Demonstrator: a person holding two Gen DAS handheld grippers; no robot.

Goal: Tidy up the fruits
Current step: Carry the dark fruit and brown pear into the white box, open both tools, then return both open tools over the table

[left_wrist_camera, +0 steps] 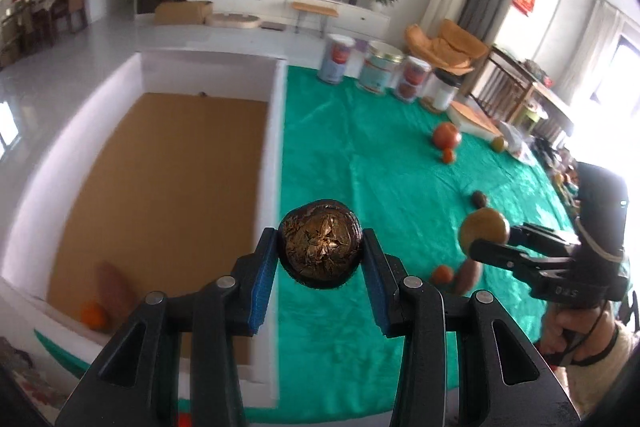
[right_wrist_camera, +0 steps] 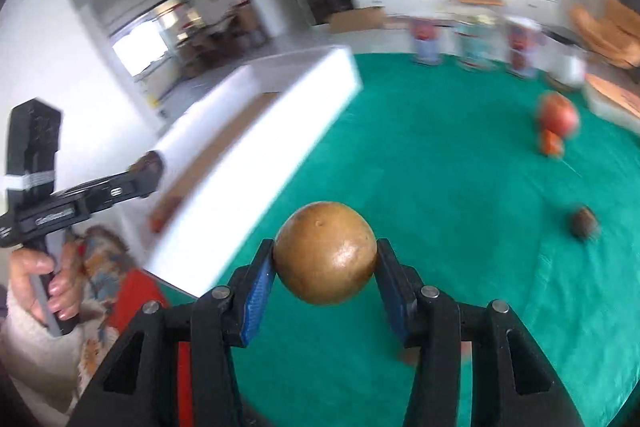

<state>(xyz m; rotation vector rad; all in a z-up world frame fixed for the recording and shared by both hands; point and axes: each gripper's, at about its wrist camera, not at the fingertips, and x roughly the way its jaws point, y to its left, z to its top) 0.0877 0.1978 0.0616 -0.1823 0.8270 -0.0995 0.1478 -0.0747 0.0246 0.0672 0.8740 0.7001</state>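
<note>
Both grippers are loaded. The left gripper [left_wrist_camera: 320,247] is pinching a dark, cracked round fruit [left_wrist_camera: 320,243] between its blue pads [left_wrist_camera: 262,281], held in the air right over the near wall of the white box [left_wrist_camera: 276,163] where it meets the green cloth [left_wrist_camera: 368,155]. In the right wrist view that same gripper [right_wrist_camera: 150,167] shows at the left edge, its tip against the box [right_wrist_camera: 256,163], a hand [right_wrist_camera: 44,279] wrapped round the handle.

The right gripper [right_wrist_camera: 325,255] is clamped on a smooth brown ball of a fruit [right_wrist_camera: 325,253], blue pads [right_wrist_camera: 256,291] tight against both sides, hanging above the cloth [right_wrist_camera: 440,187]. From the left wrist view it sits off to the right [left_wrist_camera: 486,237], brown fruit [left_wrist_camera: 482,233] at its tip, hand [left_wrist_camera: 568,331] on the grip.

Inside the box, on the brown cardboard floor [left_wrist_camera: 168,187], 2 items lie in the near left corner: a small orange [left_wrist_camera: 94,315] touching a long pinkish-brown piece [left_wrist_camera: 116,291].

Out on the cloth: a red apple [left_wrist_camera: 446,135] with a small orange fruit [left_wrist_camera: 448,155] just beside it, a dark fruit [left_wrist_camera: 479,199], and below the right gripper another small orange one [left_wrist_camera: 442,274] next to a reddish-brown piece [left_wrist_camera: 466,277]. 4 jars [left_wrist_camera: 376,67] line the far edge. The right wrist view is blurred.
</note>
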